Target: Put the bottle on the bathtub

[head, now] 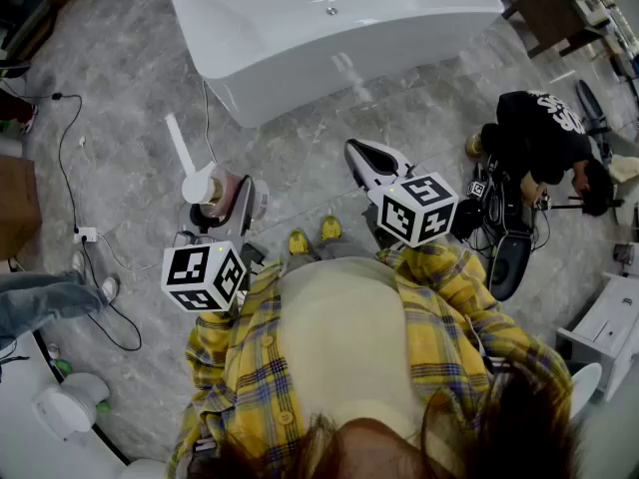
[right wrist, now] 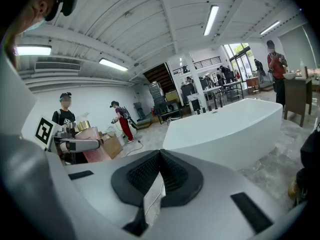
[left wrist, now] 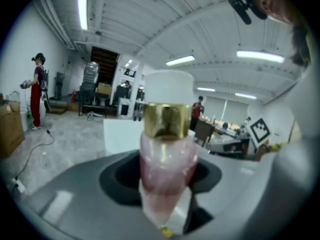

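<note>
White freestanding bathtub (head: 300, 78) lies straight ahead across the grey stone floor (head: 130, 98), well apart. Pink glass bottle (left wrist: 167, 149) with gold collar and white cap is upright, clamped in left tool (left wrist: 167, 184). Empty right tool (right wrist: 160, 159) is closed, just beside. Looks like left's carry, forward.

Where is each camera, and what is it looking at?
Head view: on the person's head, looking down at the bathtub; yellow shirt shows.
Left gripper view: on the left gripper, looking along its jaws, which hold the pink bottle.
Right gripper view: on the right gripper, jaws shut, facing the bathtub.
Shared: both gripper views show the bottle.
</note>
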Motion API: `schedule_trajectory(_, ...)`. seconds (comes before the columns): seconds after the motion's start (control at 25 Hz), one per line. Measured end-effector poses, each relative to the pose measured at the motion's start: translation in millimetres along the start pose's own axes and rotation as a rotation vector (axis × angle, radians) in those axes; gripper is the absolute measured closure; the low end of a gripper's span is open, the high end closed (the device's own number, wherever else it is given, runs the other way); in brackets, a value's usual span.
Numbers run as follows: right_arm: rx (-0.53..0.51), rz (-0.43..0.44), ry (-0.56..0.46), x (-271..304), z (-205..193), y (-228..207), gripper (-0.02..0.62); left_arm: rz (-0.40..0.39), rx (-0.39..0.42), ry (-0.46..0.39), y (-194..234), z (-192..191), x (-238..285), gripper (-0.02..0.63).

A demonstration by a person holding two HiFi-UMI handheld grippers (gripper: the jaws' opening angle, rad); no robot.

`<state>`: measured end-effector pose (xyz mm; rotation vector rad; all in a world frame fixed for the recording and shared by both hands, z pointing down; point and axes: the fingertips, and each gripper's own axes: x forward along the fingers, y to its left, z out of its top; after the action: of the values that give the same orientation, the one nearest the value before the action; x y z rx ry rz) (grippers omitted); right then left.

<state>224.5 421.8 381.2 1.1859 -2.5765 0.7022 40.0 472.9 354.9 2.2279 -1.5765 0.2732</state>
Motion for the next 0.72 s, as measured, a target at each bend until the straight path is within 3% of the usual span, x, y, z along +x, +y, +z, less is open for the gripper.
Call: schedule_trajectory(0.72, -0.007, 0.036, 0.012, 23.4, 11.7, -17.9, 0.581, 0.021, -0.017, 0.006, -0.3, 4.2, 24.6, 0.385)
